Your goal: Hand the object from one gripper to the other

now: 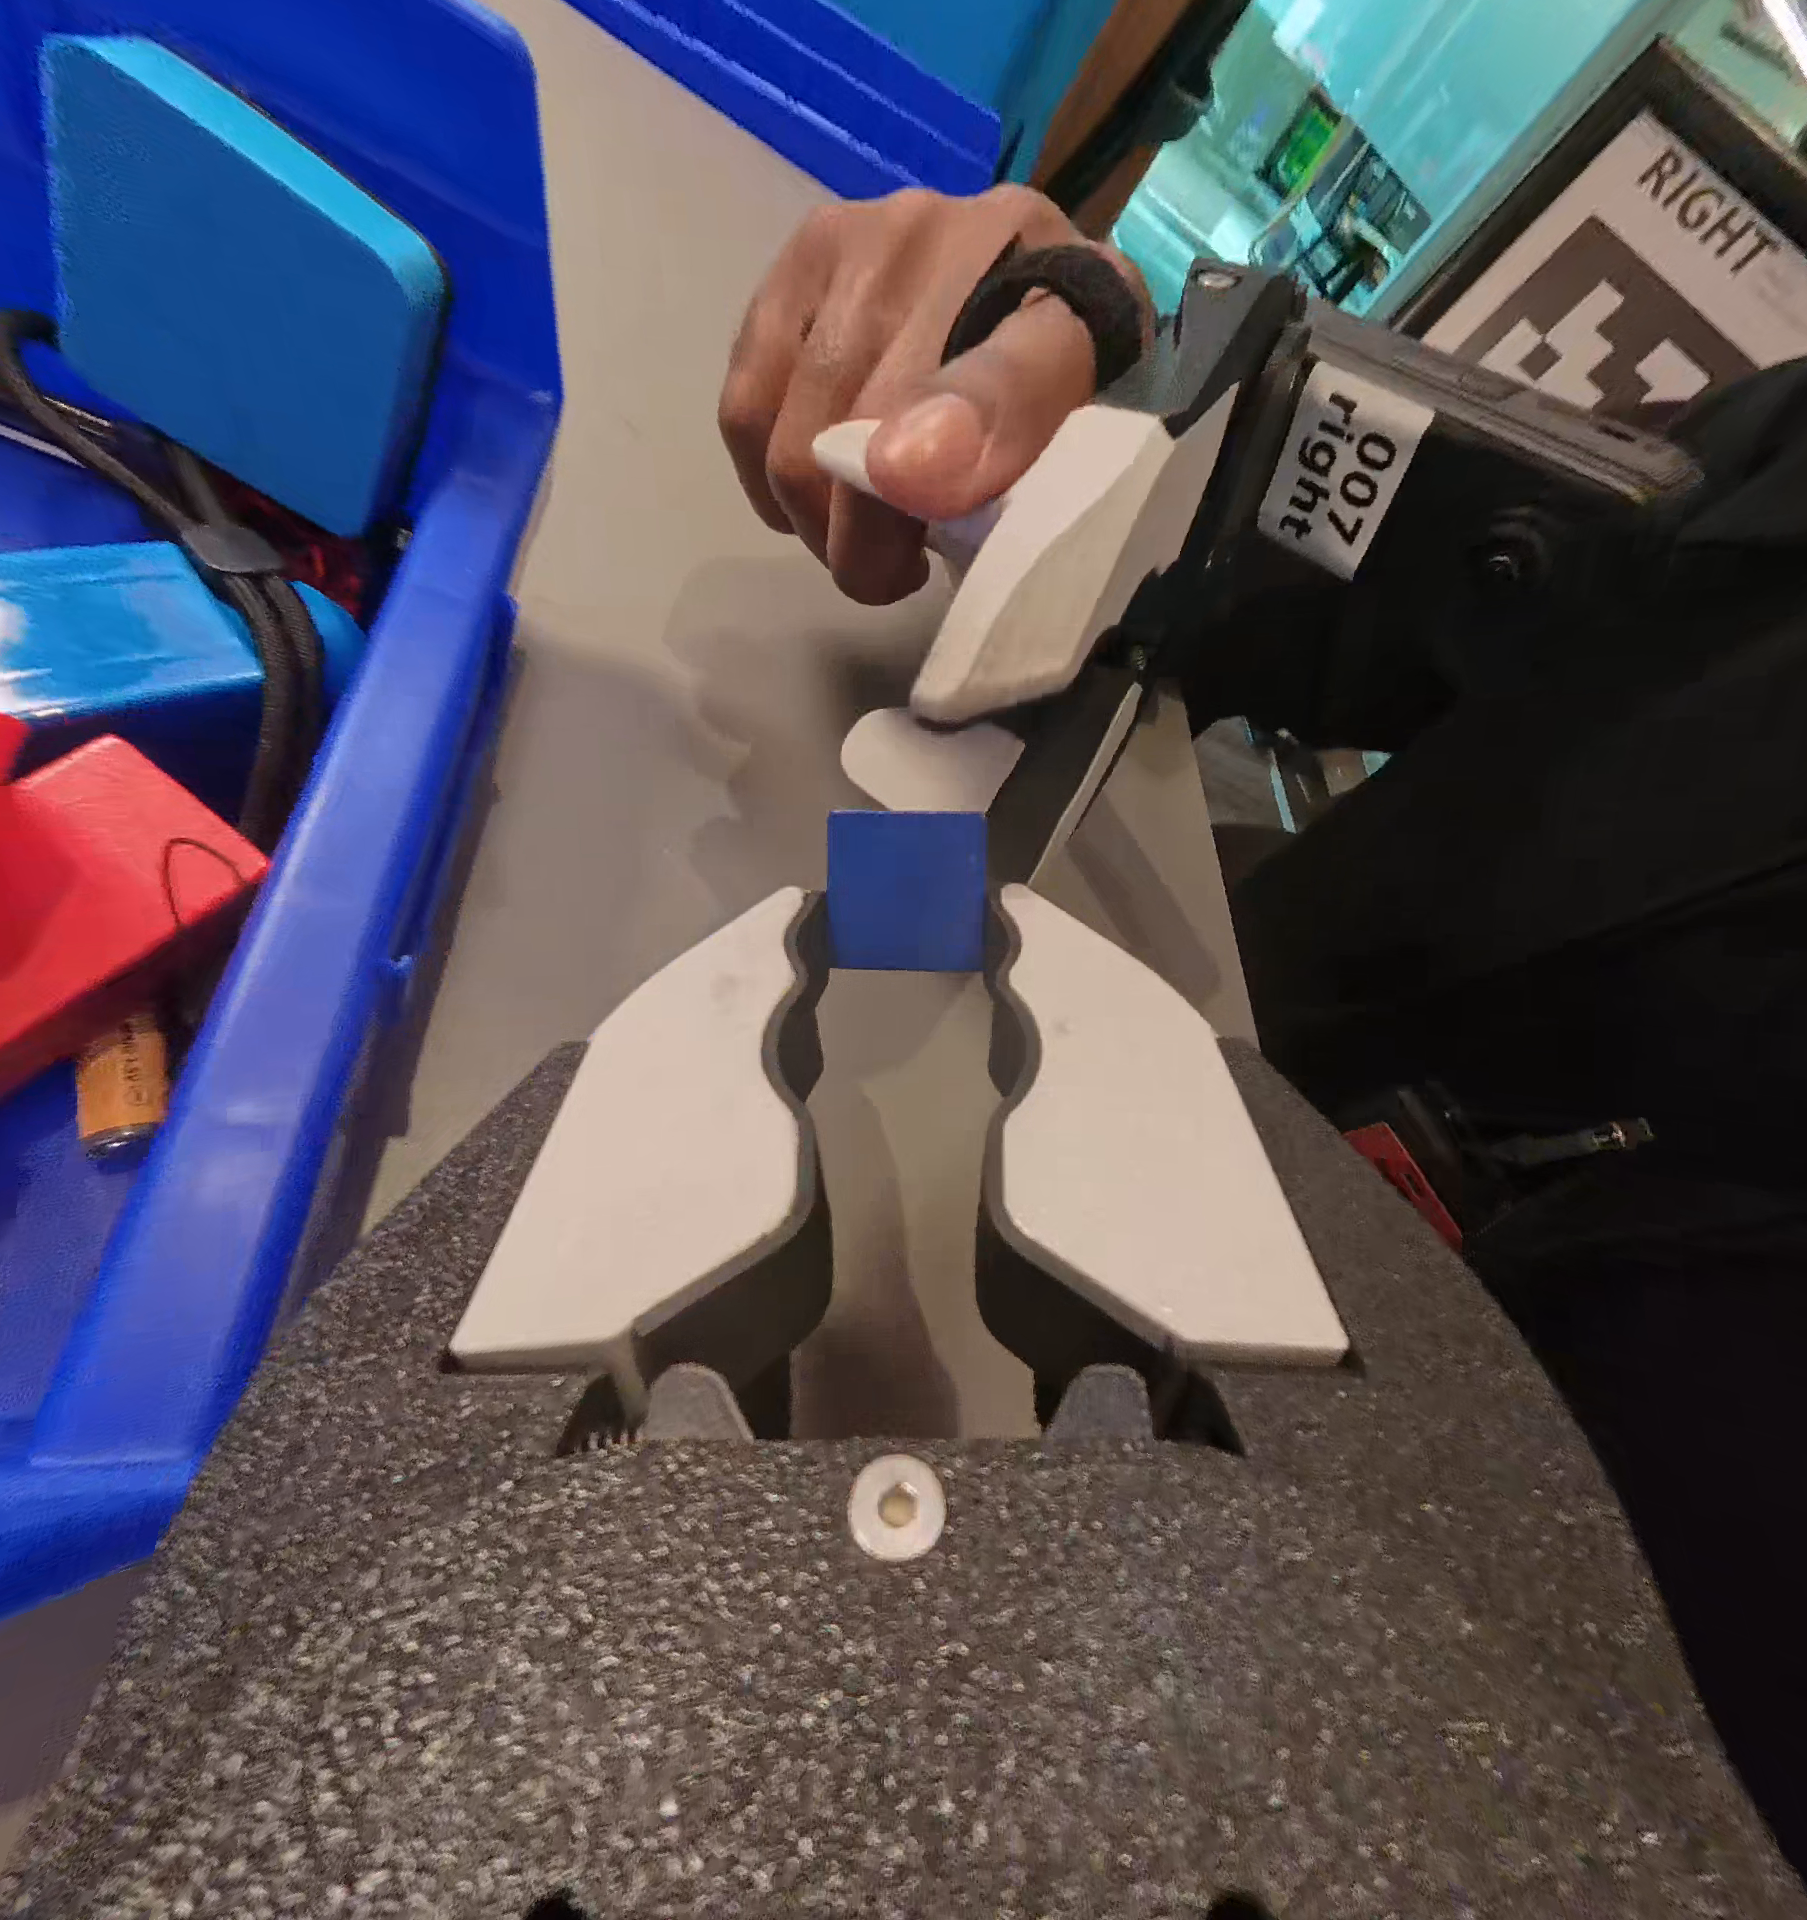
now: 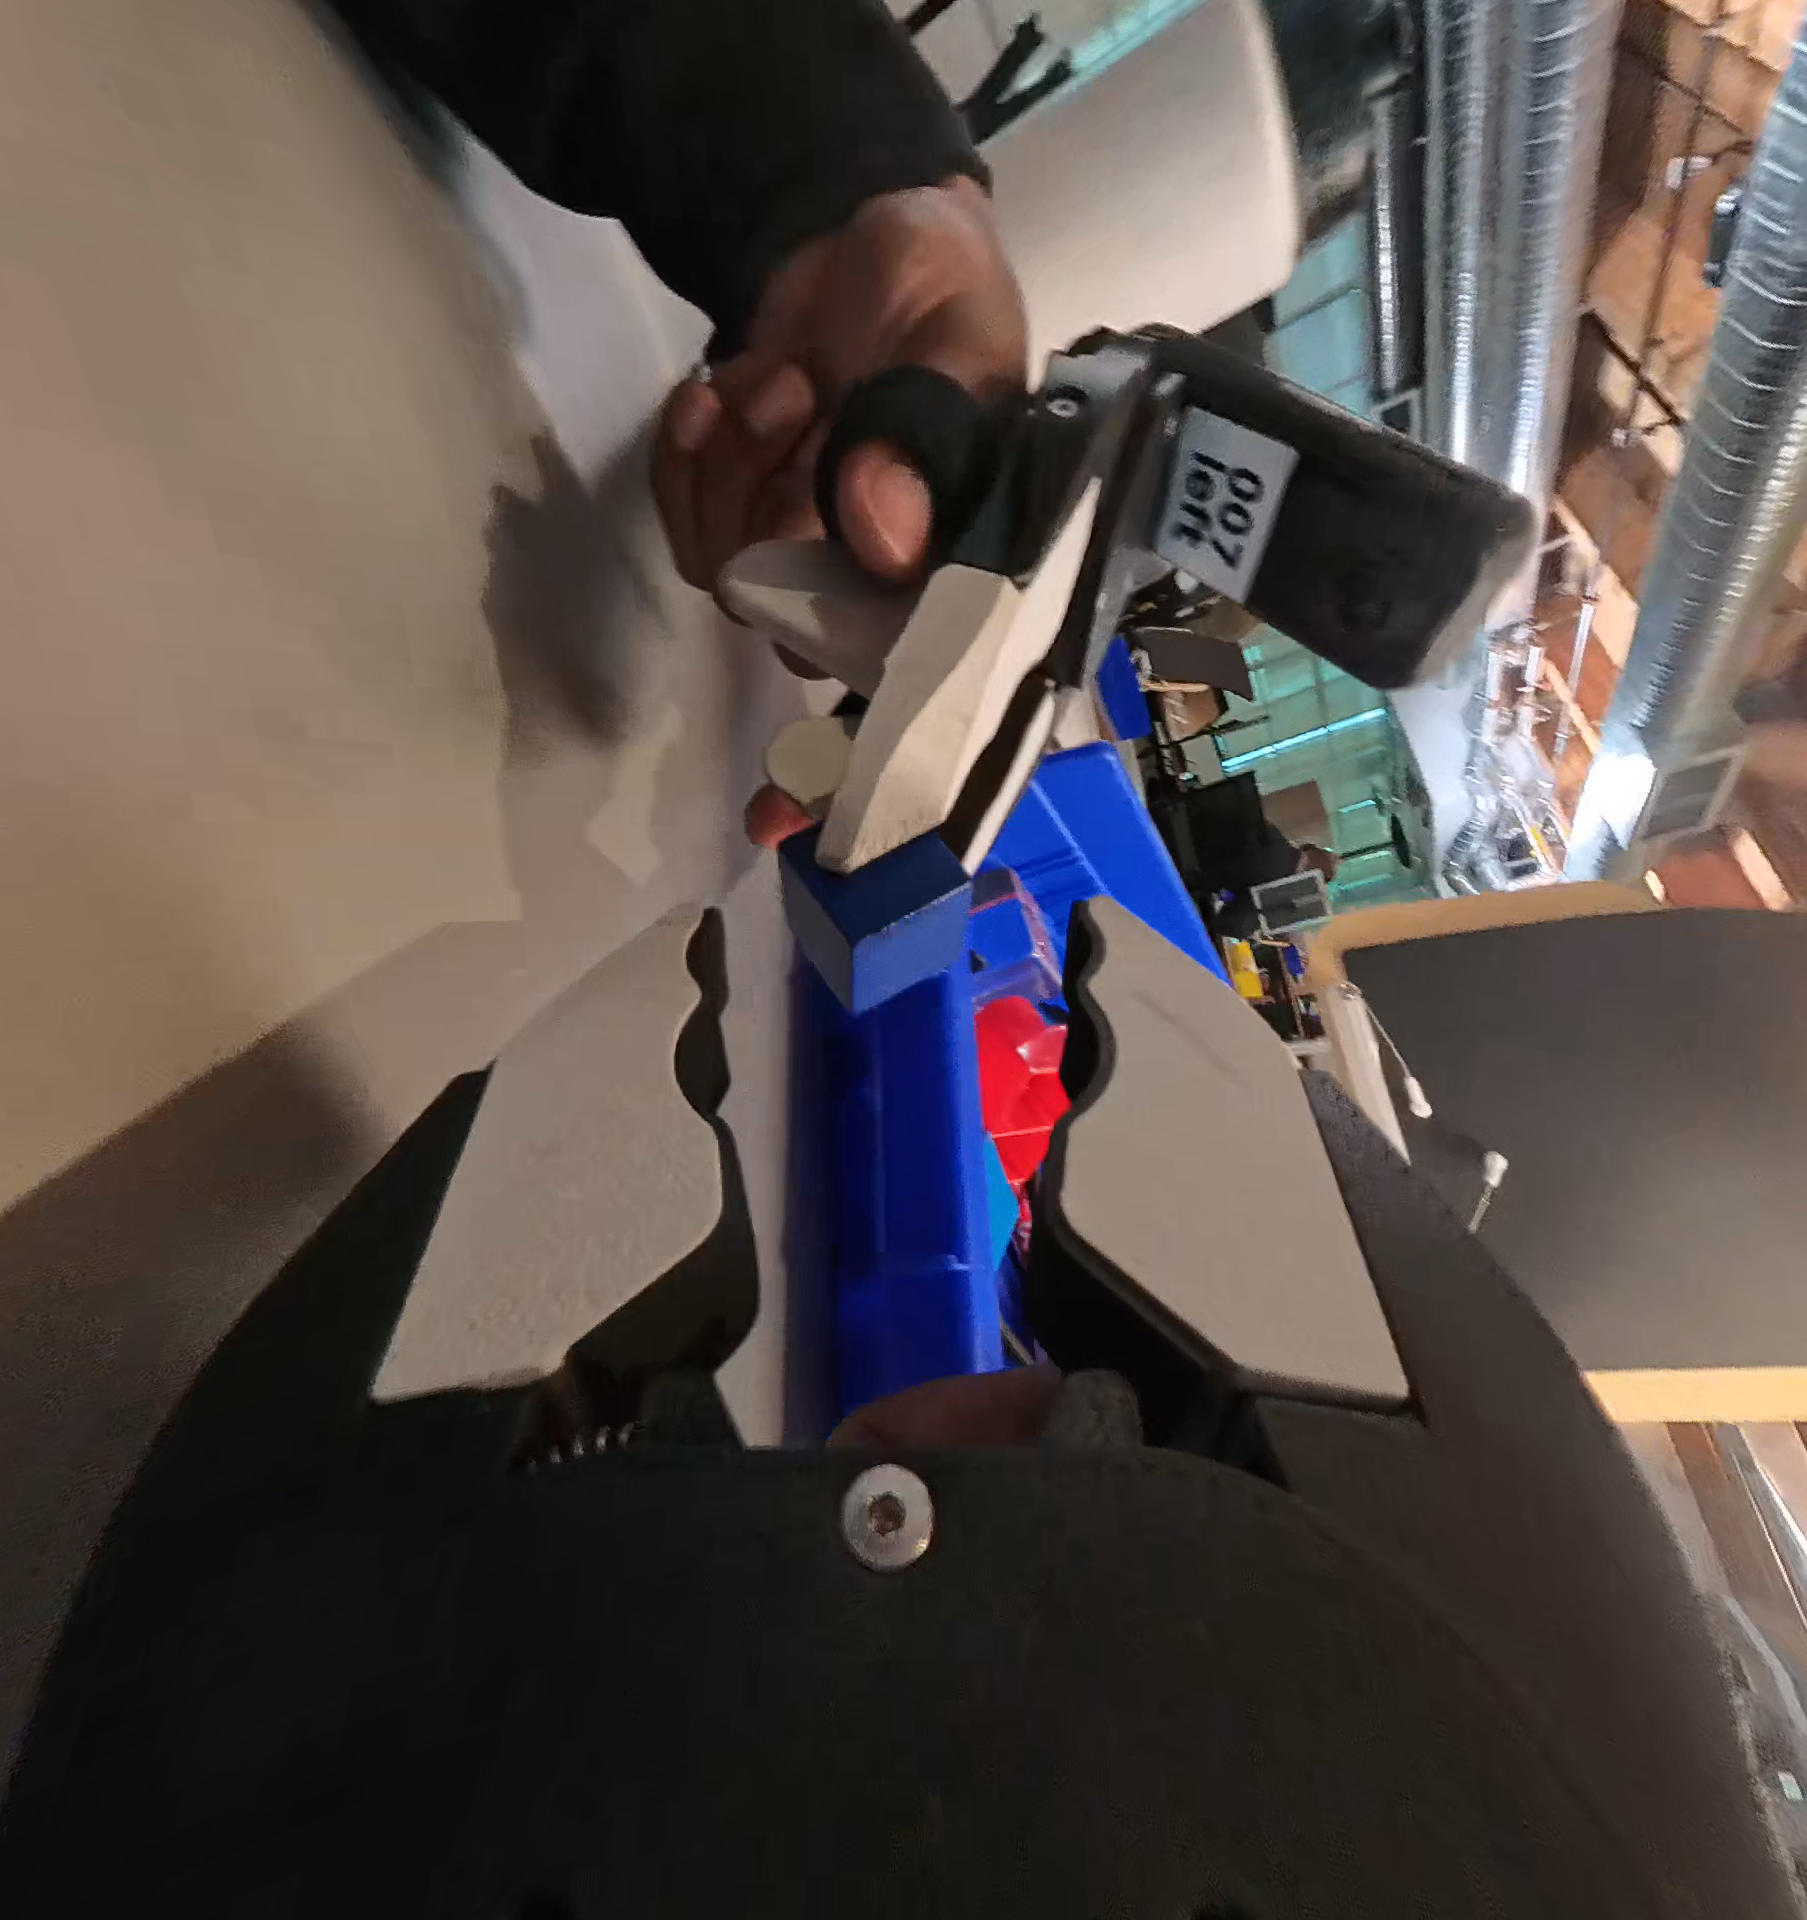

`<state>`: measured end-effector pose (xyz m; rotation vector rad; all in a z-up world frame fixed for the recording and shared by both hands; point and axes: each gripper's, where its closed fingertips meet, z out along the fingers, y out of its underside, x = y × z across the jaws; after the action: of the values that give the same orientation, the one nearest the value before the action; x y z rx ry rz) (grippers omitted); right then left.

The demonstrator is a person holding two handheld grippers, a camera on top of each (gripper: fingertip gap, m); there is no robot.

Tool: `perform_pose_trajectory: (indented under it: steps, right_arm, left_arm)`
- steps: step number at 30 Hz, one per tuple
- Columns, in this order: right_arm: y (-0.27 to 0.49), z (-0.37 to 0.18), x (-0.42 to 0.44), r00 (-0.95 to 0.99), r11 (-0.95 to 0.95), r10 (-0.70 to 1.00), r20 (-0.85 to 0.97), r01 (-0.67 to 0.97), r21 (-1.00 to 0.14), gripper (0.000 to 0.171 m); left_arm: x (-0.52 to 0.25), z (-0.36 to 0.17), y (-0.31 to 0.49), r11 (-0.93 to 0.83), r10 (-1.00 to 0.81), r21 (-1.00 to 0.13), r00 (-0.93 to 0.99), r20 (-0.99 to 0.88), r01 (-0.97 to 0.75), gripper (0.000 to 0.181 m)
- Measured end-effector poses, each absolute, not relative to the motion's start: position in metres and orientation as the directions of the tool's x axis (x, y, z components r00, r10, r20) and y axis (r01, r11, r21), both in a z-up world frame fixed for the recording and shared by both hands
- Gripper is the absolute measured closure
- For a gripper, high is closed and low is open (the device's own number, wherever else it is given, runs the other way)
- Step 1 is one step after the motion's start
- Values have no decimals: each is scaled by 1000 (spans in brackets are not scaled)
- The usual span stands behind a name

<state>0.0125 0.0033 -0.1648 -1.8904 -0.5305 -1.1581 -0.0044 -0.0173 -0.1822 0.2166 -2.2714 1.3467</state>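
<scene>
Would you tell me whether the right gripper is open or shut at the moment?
Open. In its own view the right gripper has a wide gap between its fingers, and the blue block, held by the left gripper, sits beyond them.

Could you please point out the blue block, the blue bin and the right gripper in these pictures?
blue block [image 1: 905, 891]: left wrist view, its front face.
blue bin [image 1: 286, 987]: left wrist view, its near wall.
right gripper [image 2: 894, 961]: right wrist view, between its open jaws.
</scene>
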Motion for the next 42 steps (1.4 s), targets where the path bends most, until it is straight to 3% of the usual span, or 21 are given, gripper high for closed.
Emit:
perform_pose_trajectory:
  steps: [3, 6, 8, 11, 15, 18, 23, 27, 30, 33, 38, 42]
  right_arm:
    - [8, -175, 6, 494, -564, -10, 870, 716, -413, 116]
    - [10, -180, 5, 510, -563, 0, 860, 711, -422, 136]
    - [9, -180, 11, 542, -577, -34, 839, 675, -460, 136]
    - [7, -172, 21, 645, -549, -155, 748, 573, -609, 137]
    - [2, -154, 38, 843, -359, -369, 392, 259, -896, 136]
    - [-3, -146, 43, 928, -166, -372, 23, -43, -985, 137]
    - [-8, -143, 45, 875, 12, -247, -416, -426, -904, 137]
    - [-4, -151, 38, 808, -4, -156, -568, -576, -818, 137]
    - [0, -156, 31, 795, -46, -125, -593, -602, -797, 137]
    - [2, -155, 25, 793, -60, -101, -600, -607, -792, 137]
    - [4, -162, 22, 794, -102, -112, -597, -607, -788, 137]
    - [3, -162, 33, 821, -77, -198, -536, -558, -826, 136]
  left_arm:
    - [-13, -189, -18, 539, 132, -770, -868, 478, -342, 152]
    - [-16, -191, -20, 543, 146, -772, -868, 474, -330, 152]
    - [-9, -190, -22, 519, 119, -795, -895, 431, -314, 151]
    - [9, -171, -27, 388, 77, -878, -939, 336, -282, 130]
    - [36, -137, -23, 223, -47, -973, -997, 54, -63, 110]
    - [36, -112, -18, 144, -98, -973, -976, -194, 179, 111]
    - [31, -116, -15, 224, -96, -845, -852, -514, 485, 114]
    - [31, -135, -18, 325, -49, -678, -704, -709, 660, 120]
    - [27, -148, -23, 361, 1, -562, -603, -797, 744, 117]
    - [18, -158, -26, 356, 62, -521, -575, -816, 776, 117]
    - [18, -163, -29, 377, 75, -472, -535, -842, 797, 149]
    - [29, -162, -29, 437, 40, -458, -526, -850, 774, 150]
